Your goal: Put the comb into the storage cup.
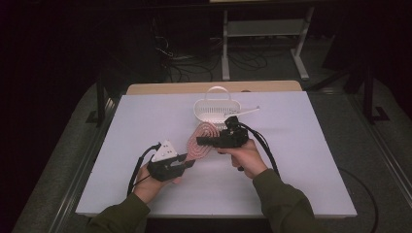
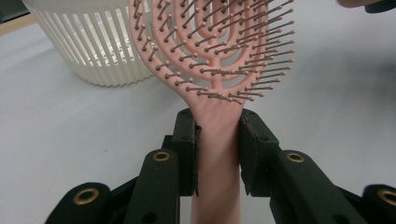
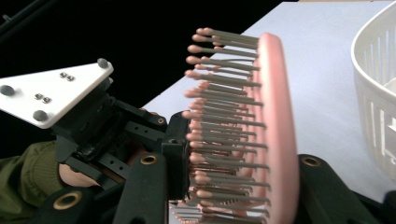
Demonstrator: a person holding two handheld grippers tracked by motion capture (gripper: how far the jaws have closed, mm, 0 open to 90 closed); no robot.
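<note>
A pink vented hairbrush [image 1: 200, 138] sits at the middle of the high view, held between both grippers above the white tabletop [image 1: 301, 145]. The left gripper [image 1: 187, 161], in the lower left of centre of that view, is clamped on the brush's handle: in the left gripper view the two black jaws press against either side of the pink handle [image 2: 217, 154], with the bristled head fanning out toward the top of the frame. The right gripper [image 1: 200, 141], just right of centre in the high view, is clenched across the brush's head; in the right gripper view the hairbrush [image 3: 261, 140] stands on edge between the jaws, one jaw against the bristle tips and the other behind its pink back.

A white slatted plastic basket [image 1: 214, 109] with a loop handle stands just above the brush in the high view, near the far edge of the table, with a white flat item sticking out of it to the right. The same basket [image 2: 93, 46] fills the upper left of the left gripper view and appears at the right edge of the right gripper view [image 3: 378, 93]. The left gripper's white triangular plate [image 3: 51, 93] shows at the left of the right gripper view, with the person's olive green sleeve [image 3: 23, 182] below it.
</note>
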